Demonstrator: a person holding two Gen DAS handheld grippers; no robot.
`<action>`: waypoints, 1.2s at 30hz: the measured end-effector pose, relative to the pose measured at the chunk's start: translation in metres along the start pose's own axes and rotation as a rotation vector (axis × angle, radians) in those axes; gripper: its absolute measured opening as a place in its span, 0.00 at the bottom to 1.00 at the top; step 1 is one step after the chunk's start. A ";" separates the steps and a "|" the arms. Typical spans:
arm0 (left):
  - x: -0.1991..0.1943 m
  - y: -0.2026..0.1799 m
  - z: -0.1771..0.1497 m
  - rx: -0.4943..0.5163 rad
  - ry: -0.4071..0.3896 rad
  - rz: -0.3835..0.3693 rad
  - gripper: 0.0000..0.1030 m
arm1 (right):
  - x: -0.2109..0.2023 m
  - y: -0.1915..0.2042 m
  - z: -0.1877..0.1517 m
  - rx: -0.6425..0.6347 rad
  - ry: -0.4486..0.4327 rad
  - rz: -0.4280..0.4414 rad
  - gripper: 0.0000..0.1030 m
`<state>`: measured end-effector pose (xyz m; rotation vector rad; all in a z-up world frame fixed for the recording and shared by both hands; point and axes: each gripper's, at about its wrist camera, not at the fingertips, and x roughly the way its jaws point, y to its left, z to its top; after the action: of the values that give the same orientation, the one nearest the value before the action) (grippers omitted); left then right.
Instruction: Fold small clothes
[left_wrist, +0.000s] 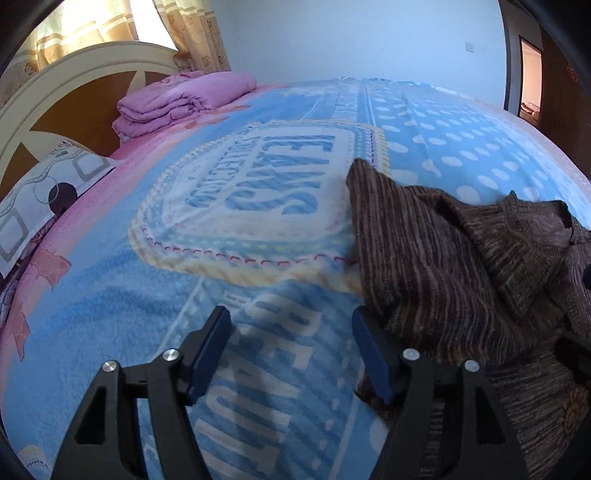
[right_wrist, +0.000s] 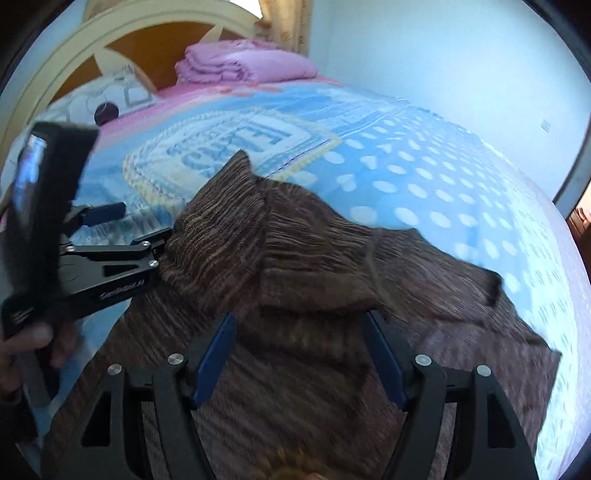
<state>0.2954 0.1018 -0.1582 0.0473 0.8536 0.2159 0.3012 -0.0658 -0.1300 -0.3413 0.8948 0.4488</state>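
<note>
A brown striped knit sweater (left_wrist: 461, 258) lies crumpled on the blue printed blanket (left_wrist: 229, 206). My left gripper (left_wrist: 291, 354) is open, low over the blanket at the sweater's left edge; its right finger touches the fabric. In the right wrist view the sweater (right_wrist: 303, 266) fills the middle, one sleeve pointing toward the headboard. My right gripper (right_wrist: 299, 354) is open just above the sweater's body. The left gripper (right_wrist: 144, 225) shows there from the side, at the sweater's left edge.
A folded pink quilt (left_wrist: 177, 103) and a patterned pillow (left_wrist: 44, 192) lie by the cream and wood headboard (left_wrist: 66, 85). Curtains hang behind. A dark door frame (left_wrist: 532, 74) stands at the far right. The blanket's polka-dot part (right_wrist: 443, 192) extends right.
</note>
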 end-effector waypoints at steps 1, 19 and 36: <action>0.001 -0.002 -0.001 -0.005 0.006 -0.006 0.74 | 0.011 0.004 0.005 -0.012 0.016 -0.015 0.70; 0.001 -0.002 -0.010 0.007 0.005 -0.007 0.75 | -0.005 -0.104 0.029 0.354 0.009 0.014 0.24; 0.003 0.006 -0.011 -0.036 0.009 -0.050 0.77 | 0.000 -0.083 -0.032 0.371 0.050 0.117 0.05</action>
<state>0.2881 0.1082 -0.1664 -0.0087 0.8591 0.1844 0.3221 -0.1517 -0.1400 0.0400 1.0288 0.3727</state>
